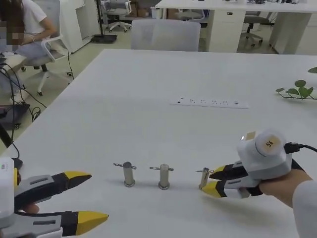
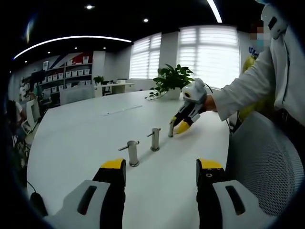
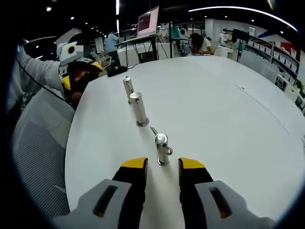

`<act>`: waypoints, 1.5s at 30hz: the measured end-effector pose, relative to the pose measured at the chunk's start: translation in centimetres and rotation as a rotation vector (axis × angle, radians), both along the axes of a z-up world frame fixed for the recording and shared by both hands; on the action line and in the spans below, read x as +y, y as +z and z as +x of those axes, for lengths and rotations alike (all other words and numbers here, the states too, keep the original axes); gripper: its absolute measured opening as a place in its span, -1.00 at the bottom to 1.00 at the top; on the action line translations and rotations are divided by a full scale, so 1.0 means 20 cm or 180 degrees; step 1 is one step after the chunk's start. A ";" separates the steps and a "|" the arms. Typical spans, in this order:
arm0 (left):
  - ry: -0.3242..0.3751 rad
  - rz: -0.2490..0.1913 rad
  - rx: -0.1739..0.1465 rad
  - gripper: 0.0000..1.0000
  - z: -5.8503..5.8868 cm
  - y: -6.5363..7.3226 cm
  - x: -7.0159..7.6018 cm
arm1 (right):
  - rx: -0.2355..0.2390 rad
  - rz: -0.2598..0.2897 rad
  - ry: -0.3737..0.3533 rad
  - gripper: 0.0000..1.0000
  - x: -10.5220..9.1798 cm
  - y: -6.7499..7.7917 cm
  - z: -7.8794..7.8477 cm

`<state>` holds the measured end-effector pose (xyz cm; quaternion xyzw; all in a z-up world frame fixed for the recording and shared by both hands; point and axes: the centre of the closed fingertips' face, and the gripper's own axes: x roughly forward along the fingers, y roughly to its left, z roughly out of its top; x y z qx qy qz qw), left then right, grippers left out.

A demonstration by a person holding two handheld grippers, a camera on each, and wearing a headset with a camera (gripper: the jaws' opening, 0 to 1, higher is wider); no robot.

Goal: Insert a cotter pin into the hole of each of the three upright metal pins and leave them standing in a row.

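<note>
Three upright metal pins stand in a row near the front of the white table: left pin, middle pin, right pin. Each has a thin cotter pin through its top, such as the wire in the left pin. My right gripper is open, its yellow tips just beside the right pin. In the right gripper view that pin stands just beyond the open right gripper, untouched. My left gripper is wide open at the lower left, short of the left pin.
A white power strip lies mid-table. A plant reaches in at the right edge. A grey chair stands at the far side, and a person sits at a desk to the left. A mesh chair is close by.
</note>
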<state>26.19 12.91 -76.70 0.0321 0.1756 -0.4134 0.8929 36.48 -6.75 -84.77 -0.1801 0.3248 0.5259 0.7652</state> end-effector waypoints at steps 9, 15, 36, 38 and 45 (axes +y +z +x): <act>-0.0005 -0.0023 -0.0041 0.20 0.01 0.01 -0.02 | 0.0080 0.0100 -0.0240 -0.28 -0.07 0.02 -0.09; -0.0011 -0.0040 -0.0068 0.20 0.01 0.02 -0.02 | 0.0084 0.0171 -0.0274 -0.13 -0.09 0.06 -0.18; 0.0048 -0.0010 -0.0157 0.24 -0.04 0.09 0.01 | -0.0197 0.0390 -0.0364 0.31 -0.13 0.30 -0.38; 0.0070 0.0005 -0.0154 0.25 -0.05 0.09 0.02 | -0.0235 0.0382 -0.0381 0.34 -0.14 0.32 -0.39; 0.0187 0.0009 -0.0172 0.32 -0.07 0.11 0.07 | -0.0370 0.0438 -0.0513 0.46 -0.15 0.39 -0.44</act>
